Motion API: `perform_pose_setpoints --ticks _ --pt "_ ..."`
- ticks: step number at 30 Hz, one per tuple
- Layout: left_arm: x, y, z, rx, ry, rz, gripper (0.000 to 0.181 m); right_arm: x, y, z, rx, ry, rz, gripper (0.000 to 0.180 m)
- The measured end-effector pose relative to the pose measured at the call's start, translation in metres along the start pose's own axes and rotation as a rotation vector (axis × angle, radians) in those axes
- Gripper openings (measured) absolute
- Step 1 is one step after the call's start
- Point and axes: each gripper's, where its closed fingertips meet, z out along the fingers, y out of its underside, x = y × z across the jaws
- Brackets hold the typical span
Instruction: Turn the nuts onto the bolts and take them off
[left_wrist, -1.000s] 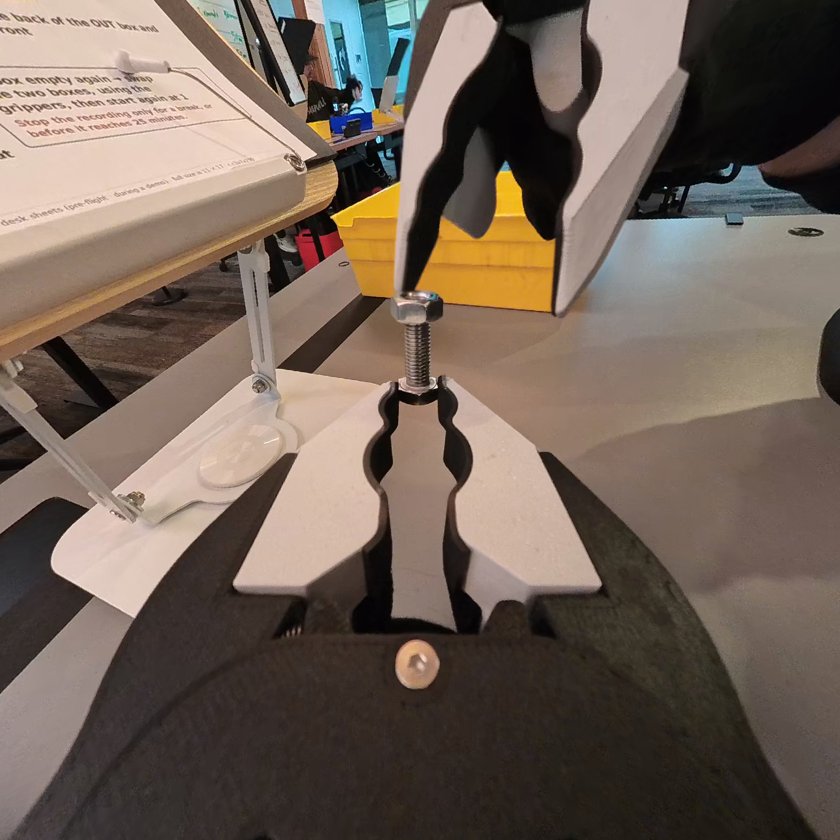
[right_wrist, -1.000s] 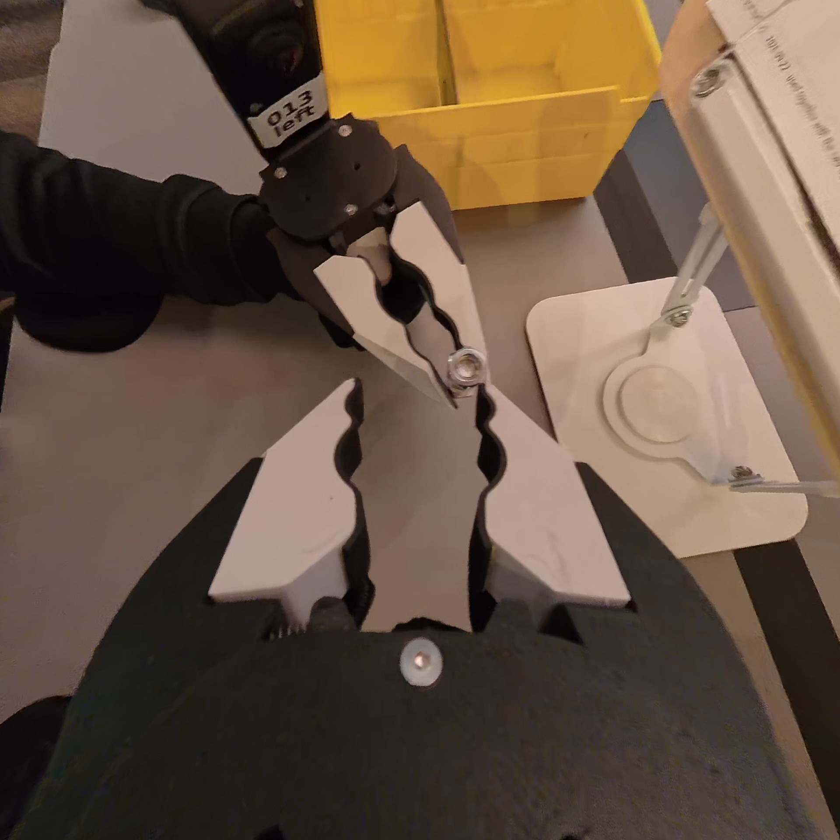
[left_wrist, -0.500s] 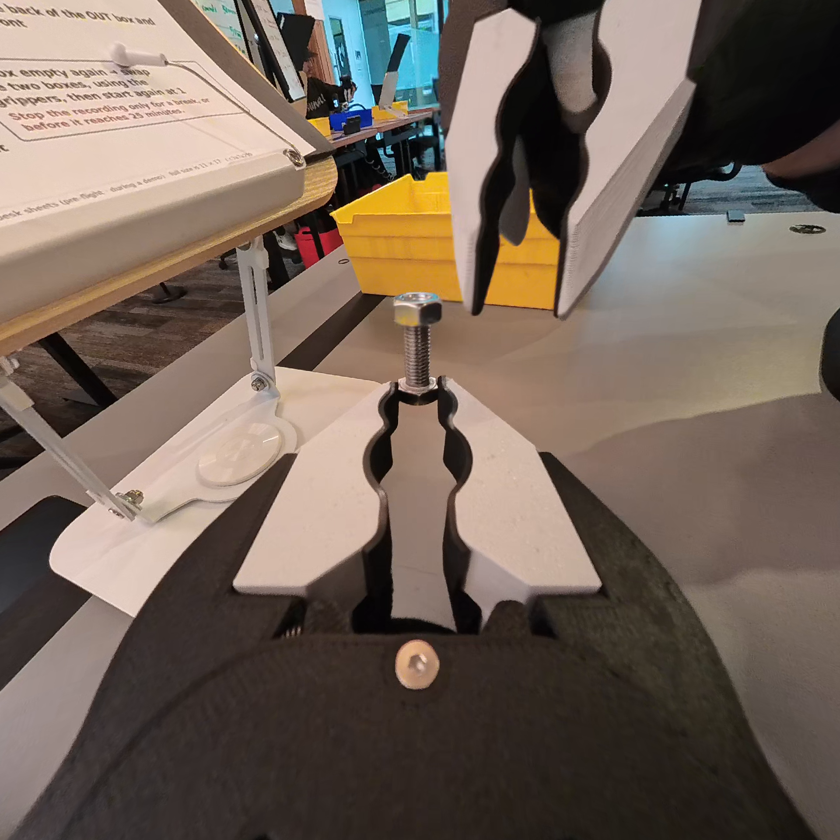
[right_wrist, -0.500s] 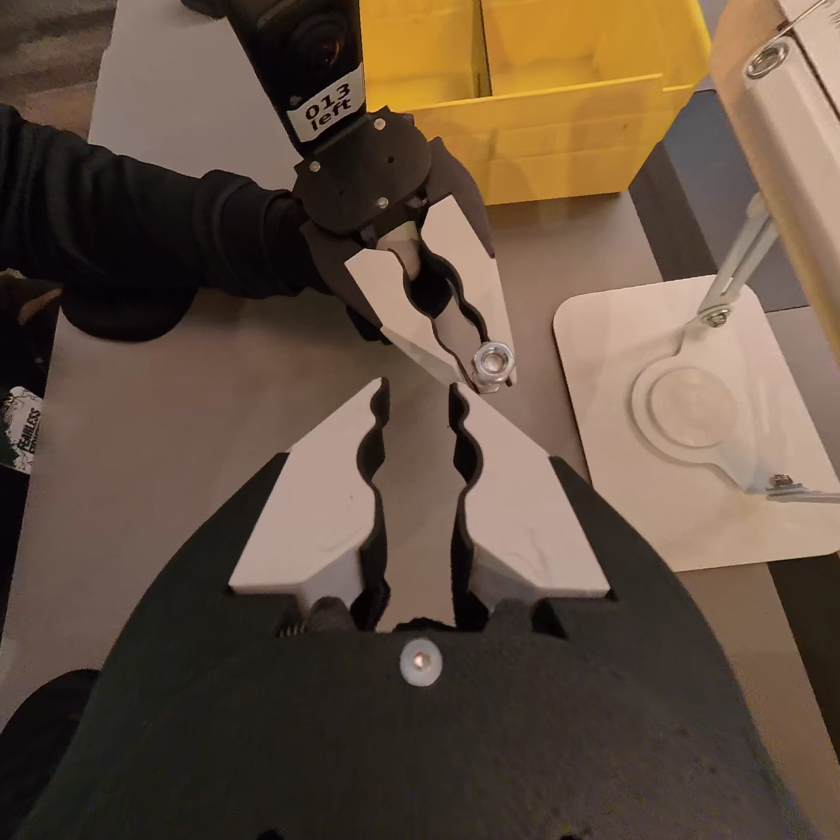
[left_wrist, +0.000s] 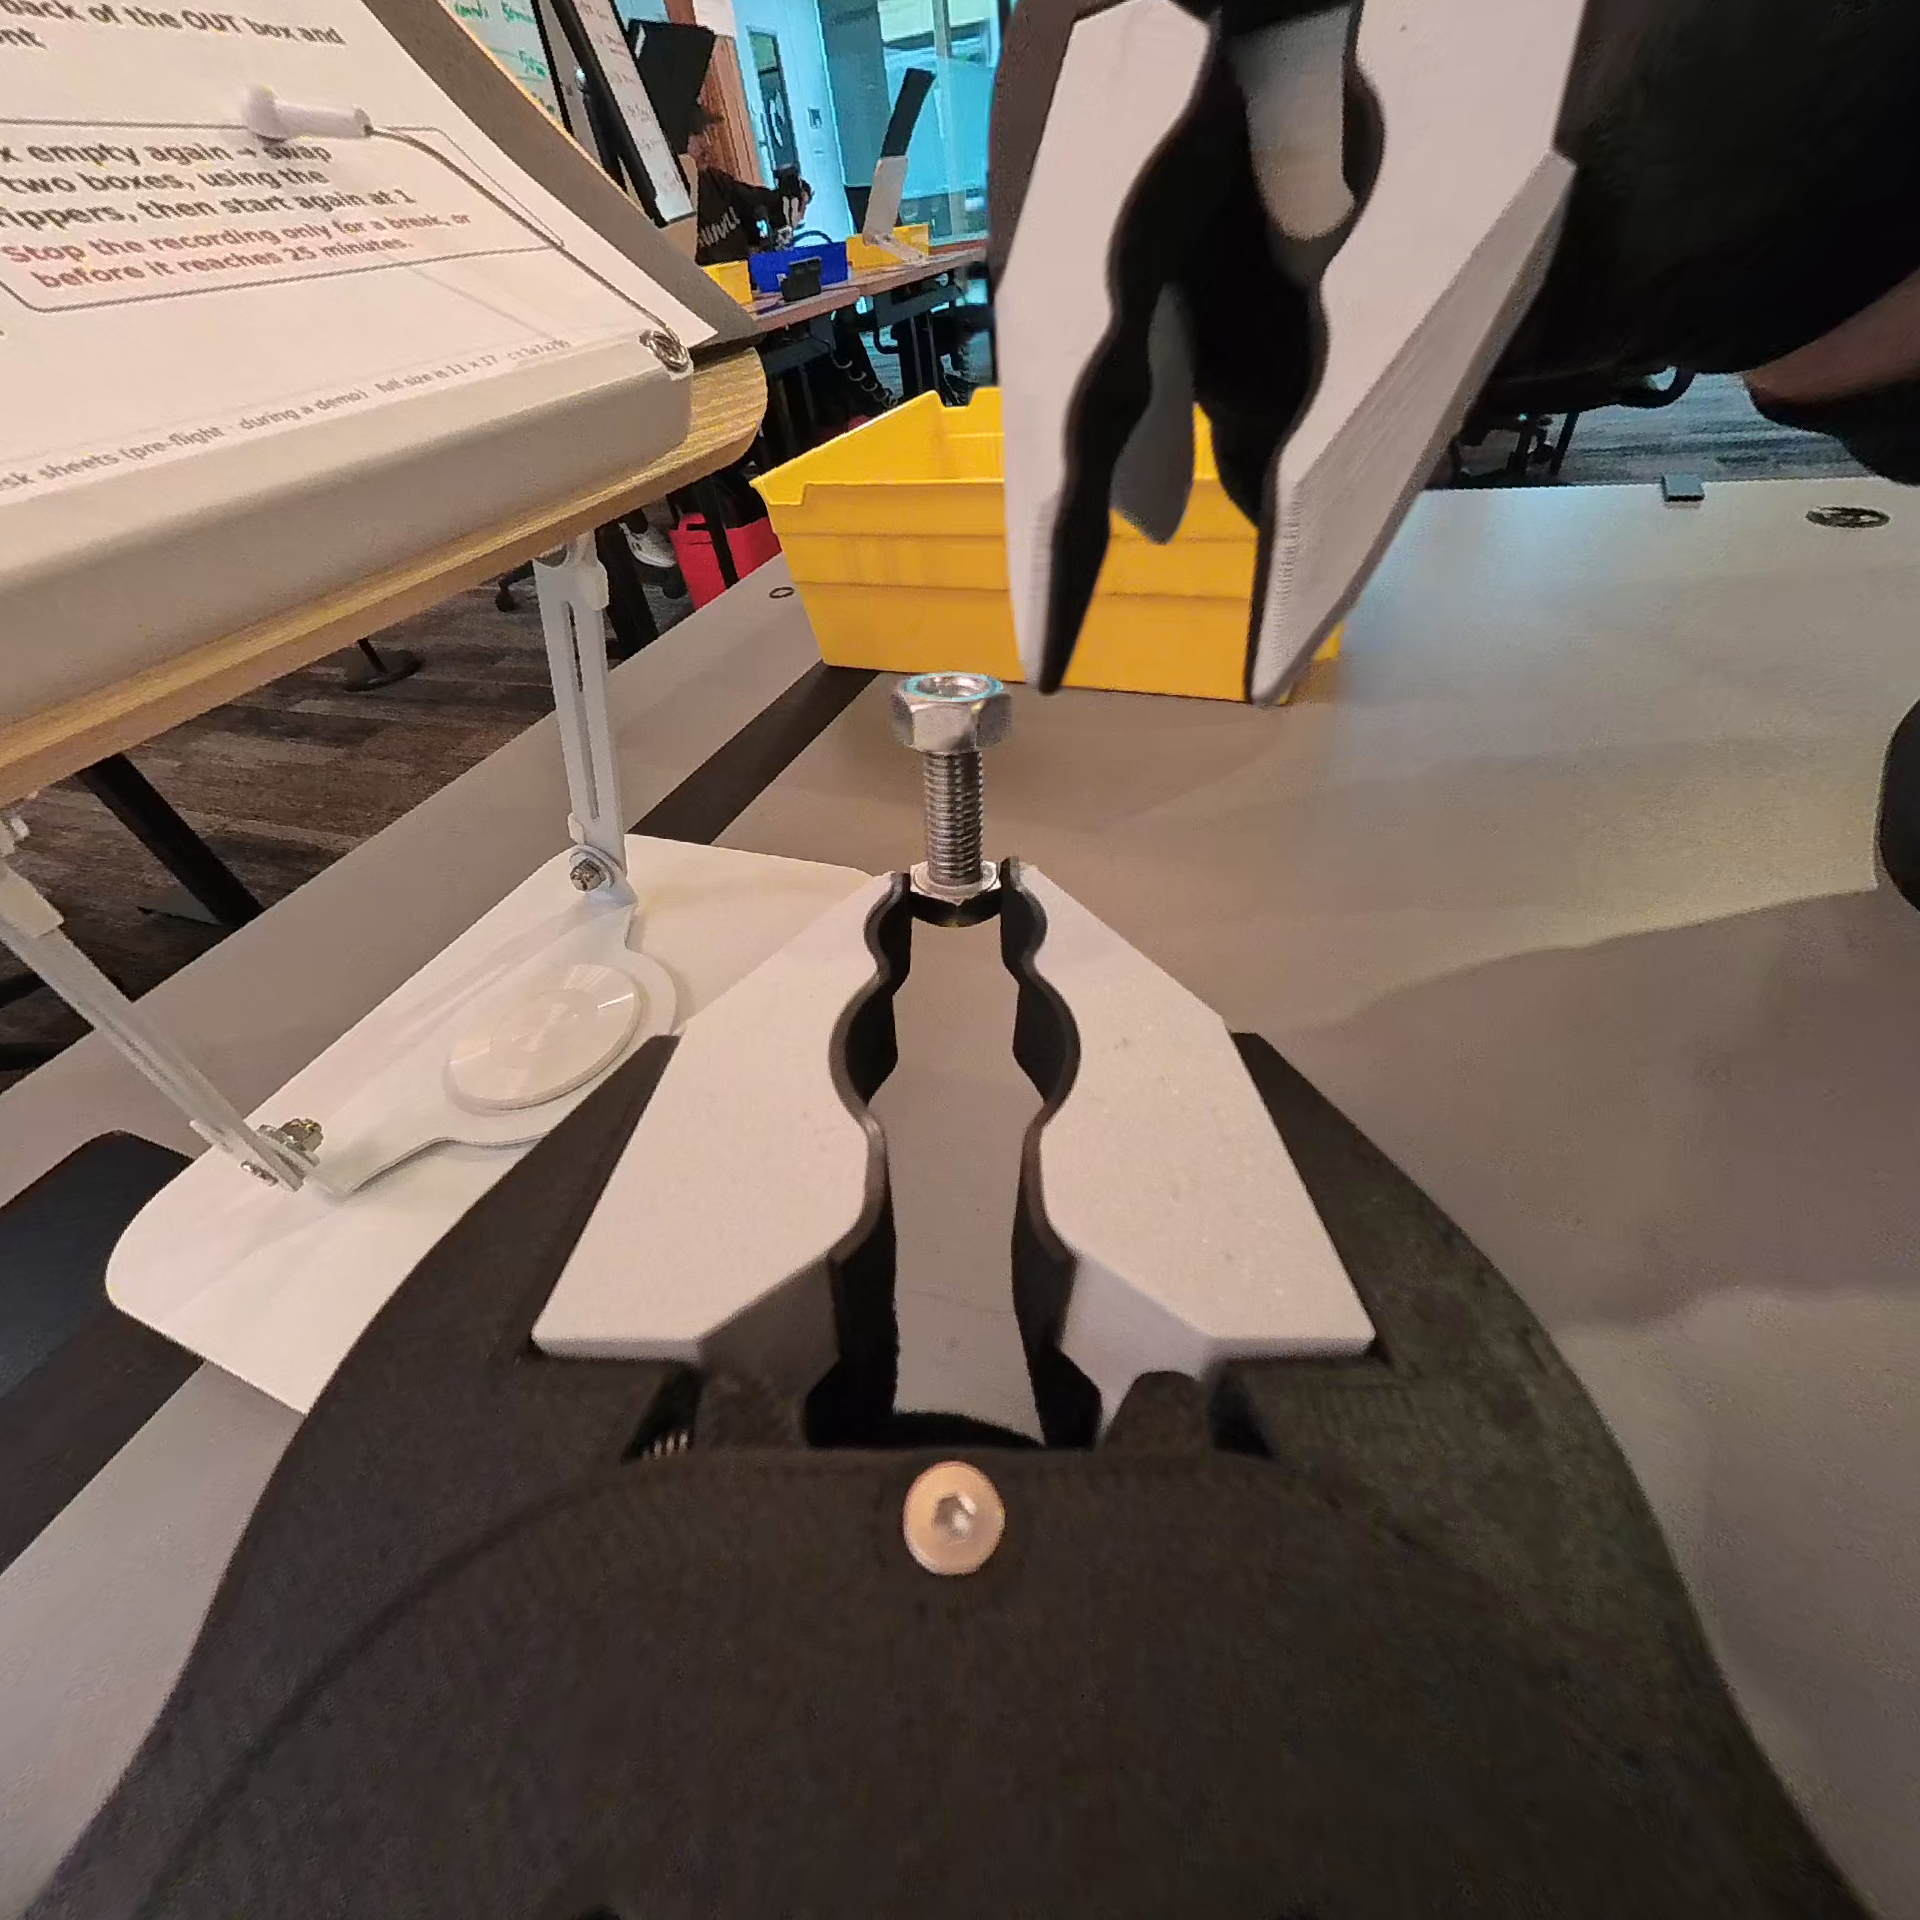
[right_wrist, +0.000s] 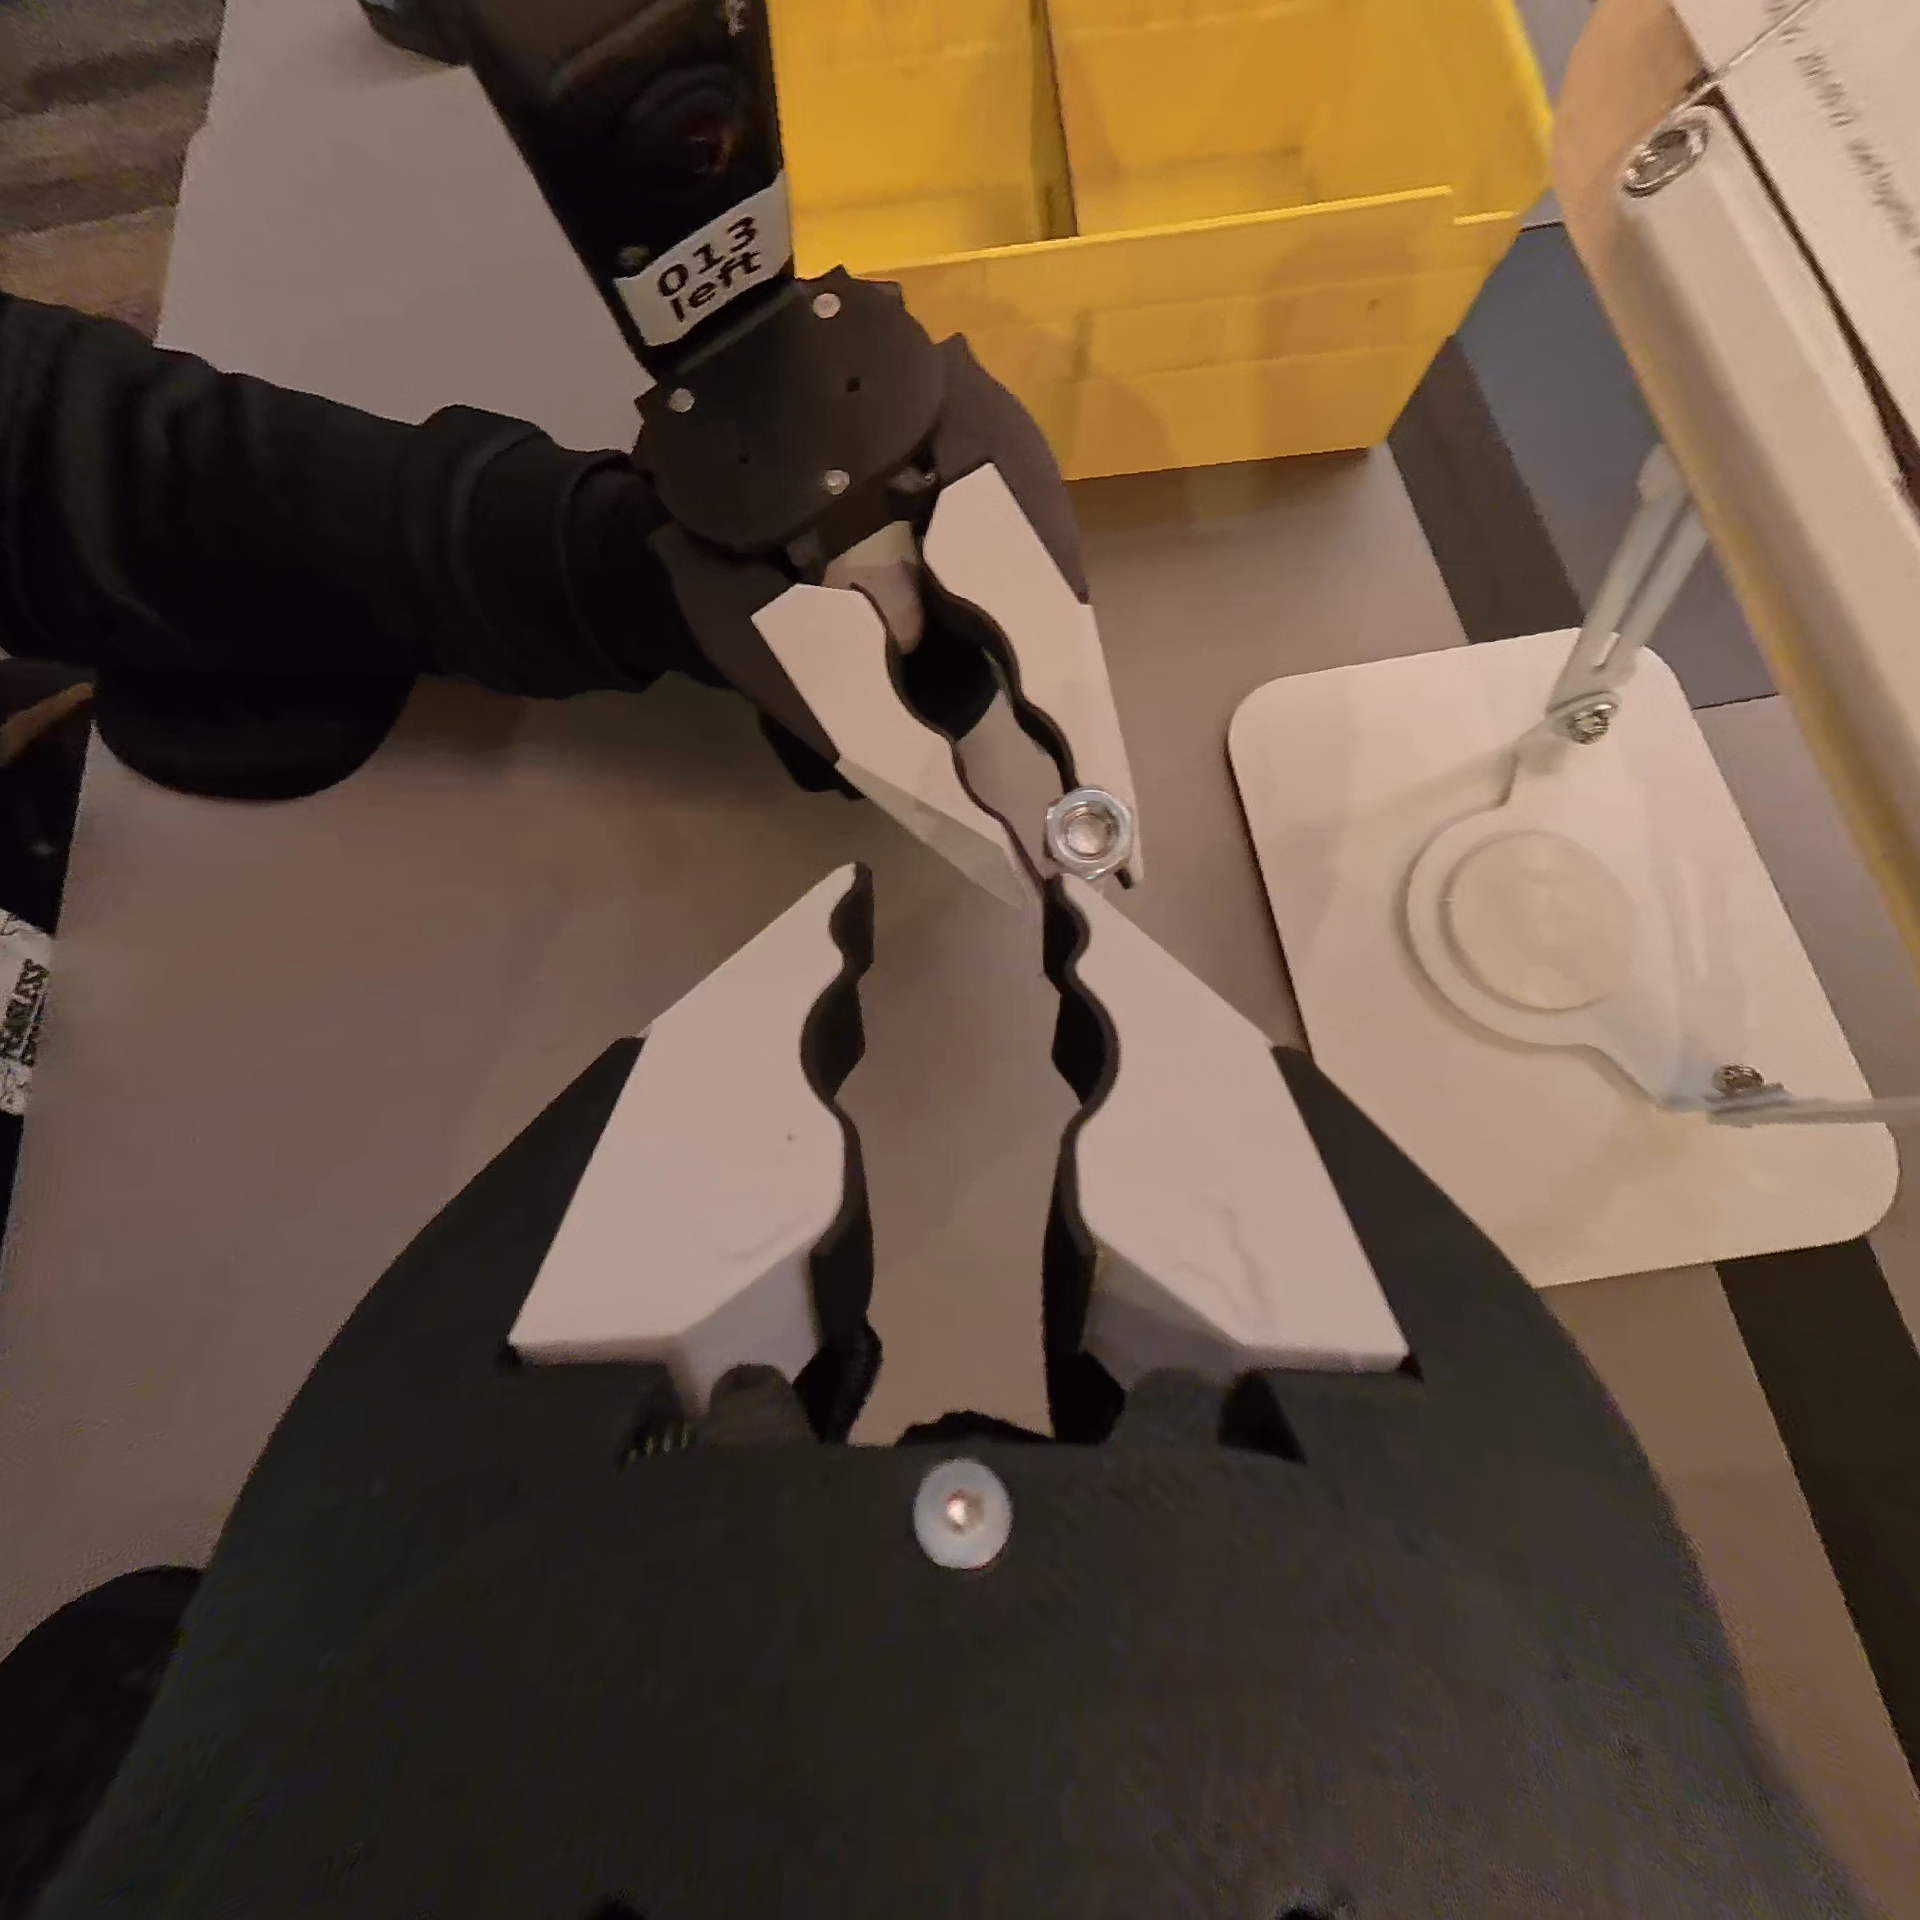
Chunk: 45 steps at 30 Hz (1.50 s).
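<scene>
A steel bolt (left_wrist: 954, 805) stands upright with a hex nut (left_wrist: 951, 712) on its top end. My left gripper (left_wrist: 954, 891) is shut on the bolt's bottom end, just above the grey table (left_wrist: 1455, 1039). My right gripper (left_wrist: 1158, 686) hangs from above, open and empty, its nearer fingertip just right of the nut and not touching it. In the right wrist view I look down on the nut (right_wrist: 1089, 831), held up by the left gripper (right_wrist: 1081, 885). The right gripper (right_wrist: 961, 883) is open, and its right fingertip lies just below the nut.
A yellow divided bin (left_wrist: 914, 582) stands behind the bolt; it also shows in the right wrist view (right_wrist: 1195, 312). A tilted document board (left_wrist: 260, 312) on a white stand base (left_wrist: 364, 1195) is beside the grippers. A black sleeve (right_wrist: 260, 540) holds the left gripper.
The right gripper lifted its fingertip off the nut, shifted aside while narrowing, then opened wider again. The left gripper and bolt stayed put.
</scene>
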Motion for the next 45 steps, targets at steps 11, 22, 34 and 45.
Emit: perform_pose_setpoints --ticks 11,22,34,45 --pt "0.0 0.001 0.001 -0.001 0.0 -0.002 0.015 -0.004 -0.003 0.0 0.012 -0.013 -0.009 0.027" --pt "0.0 0.0 0.001 0.0 0.001 -0.001 0.015 -0.009 -0.001 0.0 -0.018 -0.036 -0.019 0.018" --pt "0.0 0.0 0.001 0.0 0.0 -0.001 0.015 -0.014 0.001 0.002 -0.033 -0.055 -0.029 0.014" --pt "0.0 0.0 0.001 0.0 0.0 0.0 0.015 -0.021 0.003 0.004 -0.04 -0.096 -0.037 0.009"
